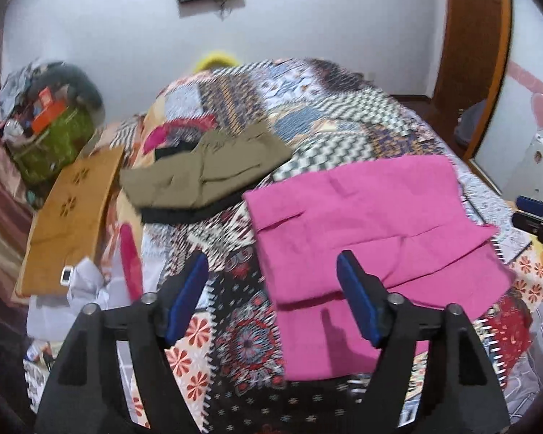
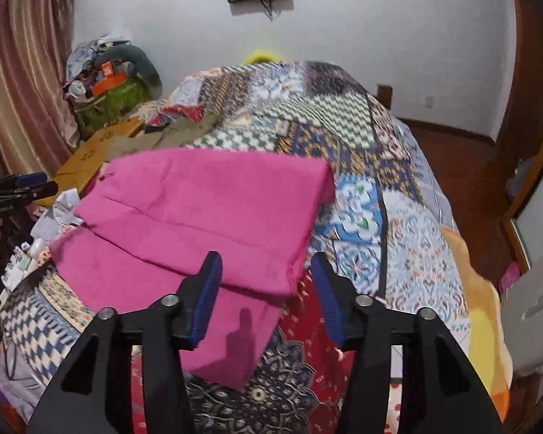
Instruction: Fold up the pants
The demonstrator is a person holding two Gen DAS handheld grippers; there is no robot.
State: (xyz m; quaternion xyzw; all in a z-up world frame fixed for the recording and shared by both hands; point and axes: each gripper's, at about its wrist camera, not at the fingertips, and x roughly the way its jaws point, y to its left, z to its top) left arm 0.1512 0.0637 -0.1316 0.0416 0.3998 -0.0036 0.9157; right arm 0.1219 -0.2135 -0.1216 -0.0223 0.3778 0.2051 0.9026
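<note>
Pink pants (image 1: 373,224) lie folded on quilt (image 1: 235,325); both tongs (image 1: 271,289) (image 2: 268,285) apart, empty.

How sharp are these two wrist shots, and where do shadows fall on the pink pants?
Left wrist view: motion-smeared patchwork bedspread, bowed fisheye edges, a finger shadow on the folded pink cloth pants near the left gripper. Right wrist view: somewhat crisper, a similar shadow by the right gripper.
</note>
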